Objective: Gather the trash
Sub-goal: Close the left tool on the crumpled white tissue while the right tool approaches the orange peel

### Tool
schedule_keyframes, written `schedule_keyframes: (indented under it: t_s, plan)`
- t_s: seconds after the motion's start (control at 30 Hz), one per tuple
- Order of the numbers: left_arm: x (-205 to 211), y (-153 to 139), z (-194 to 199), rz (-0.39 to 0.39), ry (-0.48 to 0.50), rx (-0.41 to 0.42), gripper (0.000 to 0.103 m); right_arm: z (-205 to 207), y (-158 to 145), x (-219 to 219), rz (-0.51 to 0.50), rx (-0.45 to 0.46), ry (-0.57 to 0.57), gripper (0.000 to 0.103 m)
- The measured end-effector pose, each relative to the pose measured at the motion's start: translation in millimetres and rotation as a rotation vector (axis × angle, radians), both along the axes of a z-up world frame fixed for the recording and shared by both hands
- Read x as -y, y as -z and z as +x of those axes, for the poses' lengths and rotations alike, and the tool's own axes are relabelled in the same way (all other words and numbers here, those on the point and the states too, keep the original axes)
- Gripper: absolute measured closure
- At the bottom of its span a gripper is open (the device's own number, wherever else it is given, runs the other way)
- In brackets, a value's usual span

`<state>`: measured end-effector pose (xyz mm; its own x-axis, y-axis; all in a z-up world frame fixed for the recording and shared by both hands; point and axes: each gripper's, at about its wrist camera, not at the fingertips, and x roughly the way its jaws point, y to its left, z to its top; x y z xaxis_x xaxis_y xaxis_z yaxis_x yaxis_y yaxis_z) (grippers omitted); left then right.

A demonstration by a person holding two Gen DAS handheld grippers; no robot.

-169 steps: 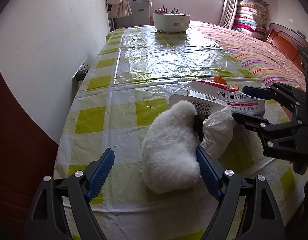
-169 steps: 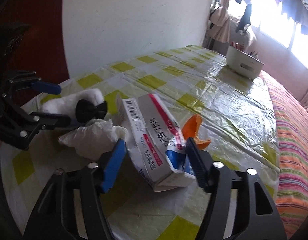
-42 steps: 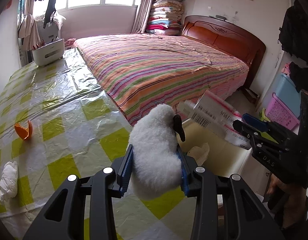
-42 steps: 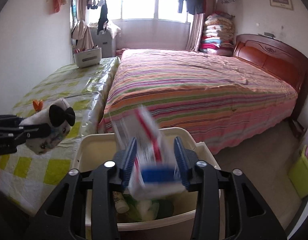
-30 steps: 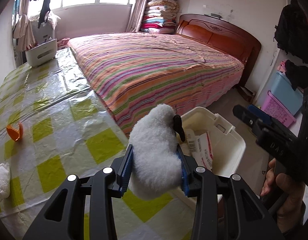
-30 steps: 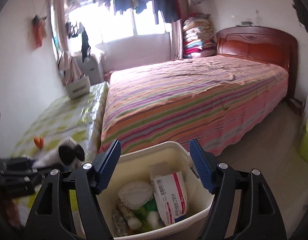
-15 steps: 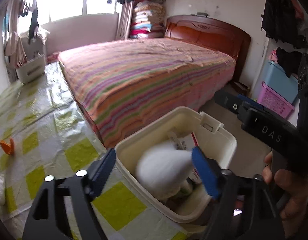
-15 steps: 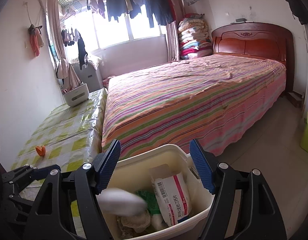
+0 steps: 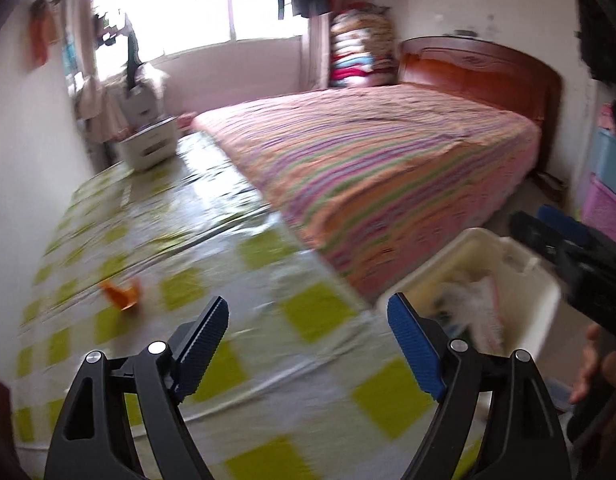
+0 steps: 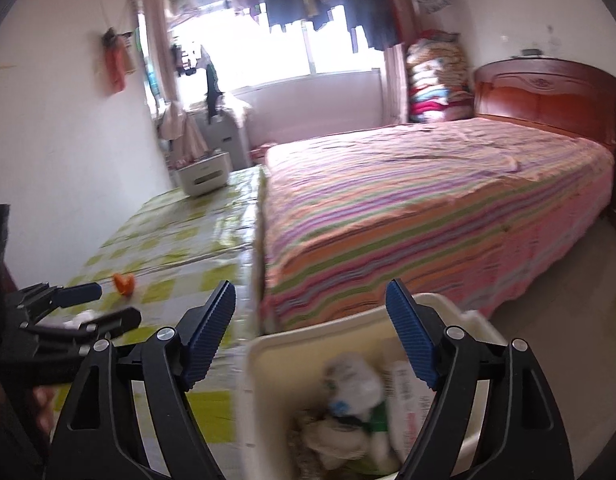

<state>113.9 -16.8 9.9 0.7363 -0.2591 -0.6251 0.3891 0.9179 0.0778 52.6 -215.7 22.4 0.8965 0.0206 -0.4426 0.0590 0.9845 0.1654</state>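
My left gripper [image 9: 308, 320] is open and empty above the table's near edge. It also shows at the left of the right wrist view [image 10: 96, 304]. My right gripper [image 10: 310, 310] is open and empty above the cream trash bin [image 10: 292, 344], which holds a white fluffy item [image 10: 352, 376], a carton and other rubbish. The bin also shows at the right of the left wrist view [image 9: 540, 292], beside the right gripper [image 9: 556, 228]. An orange peel [image 9: 122, 294] lies on the yellow-checked tablecloth [image 9: 180, 248]; it also shows in the right wrist view [image 10: 123, 282]. A white crumpled tissue [image 10: 78, 320] lies behind the left gripper.
A bed with a striped cover [image 9: 372, 160] runs along the table's right side. A white caddy [image 9: 148, 146] stands at the table's far end. Coloured plastic crates [image 9: 606, 196] stand at the far right. The white wall [image 10: 68, 140] borders the table on the left.
My left gripper has let the white fluffy item fall into the bin and swung left, back over the table. My right gripper has stayed open over the bin and shifted slightly.
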Motion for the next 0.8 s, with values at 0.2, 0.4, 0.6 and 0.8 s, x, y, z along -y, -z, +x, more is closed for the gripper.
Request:
schedule_keyframes:
  t_s: [0.2, 0.4, 0.6, 0.8]
  plan:
    - [-67, -6, 10, 0.027, -0.155, -0.001, 0.023, 15, 2, -43, 0.026, -0.016, -0.1, 0.022]
    - [-128, 1, 12, 0.113, -0.266, -0.028, 0.023, 28, 1, -78, 0.022, -0.024, -0.178, 0.021]
    - [-169, 23, 19, 0.103, -0.298, -0.147, 0.023, 31, -1, -103, 0.028, -0.024, -0.246, 0.021]
    - [-182, 33, 25, 0.049, -0.323, -0.166, 0.024, 35, 4, -137, 0.024, -0.043, -0.323, 0.021]
